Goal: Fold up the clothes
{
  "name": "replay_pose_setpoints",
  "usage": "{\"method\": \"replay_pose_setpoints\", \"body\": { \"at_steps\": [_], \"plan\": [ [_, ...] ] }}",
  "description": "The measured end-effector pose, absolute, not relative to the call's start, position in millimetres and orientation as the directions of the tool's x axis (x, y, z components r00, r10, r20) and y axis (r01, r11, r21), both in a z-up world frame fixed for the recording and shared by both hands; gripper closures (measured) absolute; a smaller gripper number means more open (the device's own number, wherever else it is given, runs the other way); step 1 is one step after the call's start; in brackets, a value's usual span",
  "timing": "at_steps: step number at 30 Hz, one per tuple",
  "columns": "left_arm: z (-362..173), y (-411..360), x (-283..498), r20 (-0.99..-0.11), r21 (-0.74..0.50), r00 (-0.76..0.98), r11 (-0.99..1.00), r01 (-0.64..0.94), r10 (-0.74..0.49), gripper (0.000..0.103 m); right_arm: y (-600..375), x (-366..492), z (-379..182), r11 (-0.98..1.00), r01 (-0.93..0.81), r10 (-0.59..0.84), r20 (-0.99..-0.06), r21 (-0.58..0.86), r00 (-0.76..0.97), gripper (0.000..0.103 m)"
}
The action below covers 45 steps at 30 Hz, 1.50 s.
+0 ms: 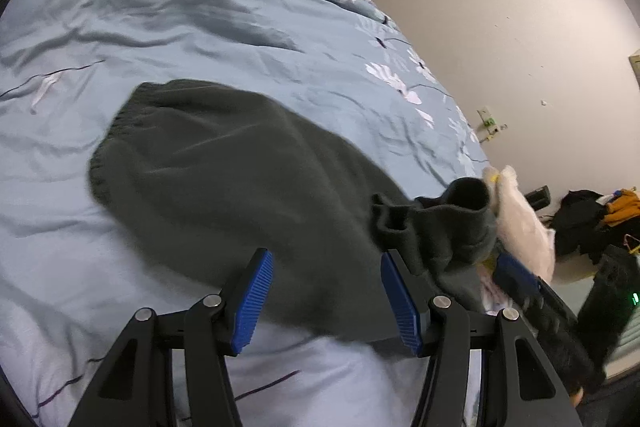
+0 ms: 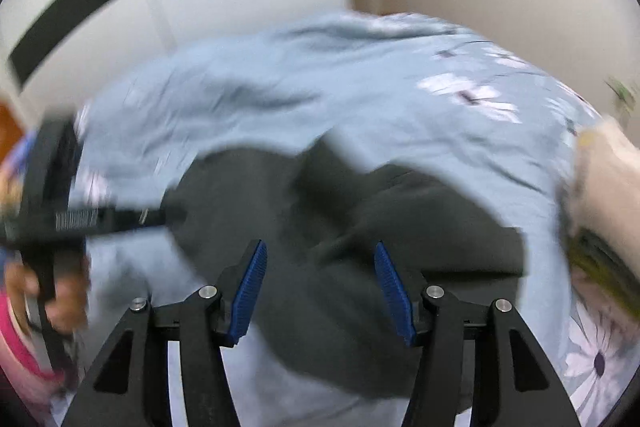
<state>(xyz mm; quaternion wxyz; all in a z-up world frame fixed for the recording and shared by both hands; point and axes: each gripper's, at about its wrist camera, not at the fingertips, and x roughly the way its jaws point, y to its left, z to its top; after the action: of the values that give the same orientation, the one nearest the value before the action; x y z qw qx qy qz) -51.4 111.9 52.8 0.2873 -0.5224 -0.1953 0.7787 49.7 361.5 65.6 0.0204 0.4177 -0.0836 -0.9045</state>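
Left gripper (image 1: 326, 297): jaws wide apart, holding nothing, over the near hem.
Dark garment (image 1: 224, 179): flat on the blue duvet (image 1: 160, 27); cuff end bunched at right.
Right gripper (image 2: 320, 291): spread wide, empty; blurred view.
Risk: bunched cuff probably folds in crooked.

Soft, even indoor light with mild shadows in the duvet (image 1: 168, 7) folds and no glare. Left wrist view is fairly sharp, blurring slightly at right. Right wrist view is heavily motion-blurred throughout. Both show fisheye curvature and dark vignetted corners.
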Motion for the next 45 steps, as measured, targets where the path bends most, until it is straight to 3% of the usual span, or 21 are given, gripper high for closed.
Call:
{"method": "replay_pose_setpoints", "body": {
  "at_steps": [5, 8, 15, 19, 23, 27, 33, 37, 39, 41, 45],
  "plan": [
    [95.2, 177.3, -50.7, -0.608, -0.639, -0.227, -0.639, -0.429, 0.761, 0.043, 436.1, 42.9, 59.9, -0.905, -0.306, -0.027, -0.758, 0.296, -0.652, 0.045],
    [109.9, 224.2, -51.7, -0.566, -0.647, -0.146, -0.547, -0.531, 0.812, 0.042, 446.3, 48.3, 51.0, -0.886, -0.301, -0.092, -0.771, 0.352, -0.630, 0.045],
    [45.4, 256.2, -80.7, -0.699, -0.612, -0.107, -0.669, -0.422, 0.707, 0.042, 472.4, 67.2, 46.2, -0.853, -0.323, -0.101, -0.736, 0.411, -0.669, 0.045],
    [12.2, 253.8, -95.5, -0.727, -0.628, -0.081, -0.707, -0.324, 0.682, 0.042, 473.7, 61.1, 16.9, -0.844, -0.303, -0.191, -0.777, 0.442, -0.600, 0.045],
    [2.2, 260.0, -96.3, -0.745, -0.601, -0.082, -0.719, -0.349, 0.662, 0.042, 478.5, 52.5, -16.7, -0.824, -0.359, -0.205, -0.822, 0.438, -0.530, 0.046],
    [17.2, 249.6, -89.2, -0.731, -0.611, -0.091, -0.709, -0.352, 0.676, 0.042, 475.9, 49.3, -23.0, -0.835, -0.360, -0.205, -0.843, 0.416, -0.498, 0.047],
    [40.5, 156.4, -83.4, -0.686, -0.638, -0.247, -0.729, -0.247, 0.684, 0.037, 468.9, 87.4, 21.1, -0.835, -0.291, -0.202, -0.753, 0.467, -0.626, 0.045],
    [40.1, 107.2, -81.6, -0.659, -0.681, -0.291, -0.715, -0.160, 0.693, 0.037, 466.6, 86.5, 16.7, -0.833, -0.308, -0.201, -0.770, 0.459, -0.606, 0.045],
    [32.3, 99.5, -81.1, -0.643, -0.716, -0.259, -0.685, -0.130, 0.721, 0.037, 468.8, 78.1, 10.1, -0.823, -0.319, -0.212, -0.775, 0.470, -0.595, 0.045],
    [32.7, 120.0, -83.4, -0.652, -0.698, -0.240, -0.693, -0.181, 0.719, 0.037, 484.4, 75.8, 2.8, -0.741, -0.354, -0.266, -0.734, 0.570, -0.625, 0.045],
    [34.6, 164.8, -88.6, -0.675, -0.647, -0.207, -0.703, -0.293, 0.708, 0.035, 512.2, 73.7, -15.3, -0.641, -0.424, -0.289, -0.713, 0.639, -0.639, 0.045]
  ]
}}
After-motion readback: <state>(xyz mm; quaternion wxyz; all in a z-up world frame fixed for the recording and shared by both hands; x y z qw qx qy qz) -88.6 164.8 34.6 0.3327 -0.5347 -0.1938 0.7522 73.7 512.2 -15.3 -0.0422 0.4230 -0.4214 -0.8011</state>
